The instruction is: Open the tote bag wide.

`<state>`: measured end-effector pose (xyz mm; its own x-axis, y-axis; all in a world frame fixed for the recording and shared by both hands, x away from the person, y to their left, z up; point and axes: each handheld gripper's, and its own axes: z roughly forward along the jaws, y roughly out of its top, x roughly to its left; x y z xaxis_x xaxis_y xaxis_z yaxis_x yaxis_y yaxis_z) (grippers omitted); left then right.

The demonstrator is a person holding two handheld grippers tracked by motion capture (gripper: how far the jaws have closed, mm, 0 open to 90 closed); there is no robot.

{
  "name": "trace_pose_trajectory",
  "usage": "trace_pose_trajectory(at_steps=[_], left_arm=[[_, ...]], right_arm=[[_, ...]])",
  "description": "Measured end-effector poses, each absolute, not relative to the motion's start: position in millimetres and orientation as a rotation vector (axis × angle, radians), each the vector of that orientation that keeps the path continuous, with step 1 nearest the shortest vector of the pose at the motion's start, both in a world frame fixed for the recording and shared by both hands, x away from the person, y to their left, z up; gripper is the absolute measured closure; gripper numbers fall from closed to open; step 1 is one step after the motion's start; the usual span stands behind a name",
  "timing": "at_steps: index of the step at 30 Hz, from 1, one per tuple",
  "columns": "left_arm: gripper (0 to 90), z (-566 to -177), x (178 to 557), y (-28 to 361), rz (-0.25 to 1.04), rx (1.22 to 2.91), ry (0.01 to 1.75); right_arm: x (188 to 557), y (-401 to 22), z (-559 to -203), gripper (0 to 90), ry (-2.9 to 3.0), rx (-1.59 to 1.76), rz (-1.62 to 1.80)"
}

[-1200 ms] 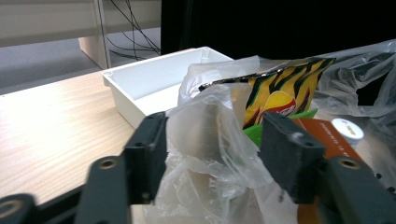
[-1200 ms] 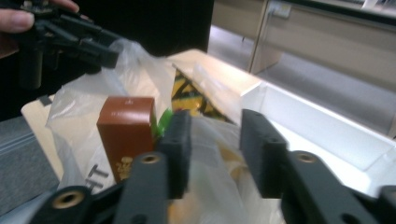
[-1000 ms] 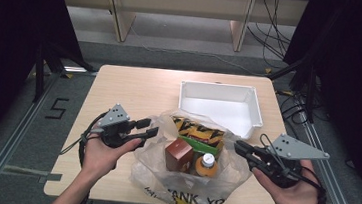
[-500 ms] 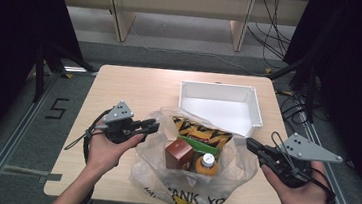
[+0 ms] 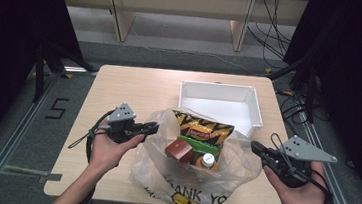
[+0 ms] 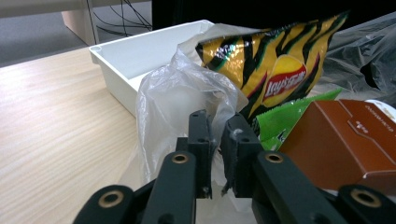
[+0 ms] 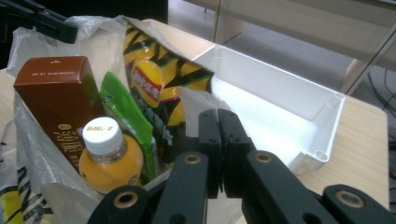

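Nearby, white bin (image 5: 220,93) behind bag (image 5: 243,161)

Even light from above falls on the pale wooden tabletop (image 5: 135,87) in the high view, while the surroundings past its left and right edges sink into near black. The white rectangular plastic bin (image 5: 219,104) near the far right corner is brightest, its floor almost washed out. Shadows under things are soft and short. The crinkled clear plastic bag (image 5: 243,161) at the near edge carries pale sheen. In both gripper views the black tongs at the bottom are slightly soft, the yellow-and-black crisp packet (image 6: 275,60) reasonably sharp, and the background blurs; straight lines bow mildly toward the frame edges
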<state>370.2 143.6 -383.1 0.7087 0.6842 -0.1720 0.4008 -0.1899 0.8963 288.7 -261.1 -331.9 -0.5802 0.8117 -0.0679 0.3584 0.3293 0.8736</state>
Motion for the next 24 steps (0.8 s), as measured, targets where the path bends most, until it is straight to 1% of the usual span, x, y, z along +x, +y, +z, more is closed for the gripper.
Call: trace_pose_trajectory(at_steps=[4,12,16,24], left_arm=[[83.2,-385.0,370.0,142.2,0.303,1.817,0.831],[88.6,-387.1,368.6,144.7,0.293,1.842,0.867],[89.4,-394.3,368.5,146.8,0.281,1.857,0.89],[89.4,-416.4,367.9,148.2,0.243,1.891,0.92]], right_arm=[[291.0,-259.9,-332.3,89.7,2.123,0.985,1.204],[292.8,-257.3,-333.8,89.7,2.153,0.969,1.174],[292.5,-252.8,-340.3,89.6,2.189,1.032,1.15],[297.8,-252.0,-356.6,89.4,2.271,1.047,1.068]])
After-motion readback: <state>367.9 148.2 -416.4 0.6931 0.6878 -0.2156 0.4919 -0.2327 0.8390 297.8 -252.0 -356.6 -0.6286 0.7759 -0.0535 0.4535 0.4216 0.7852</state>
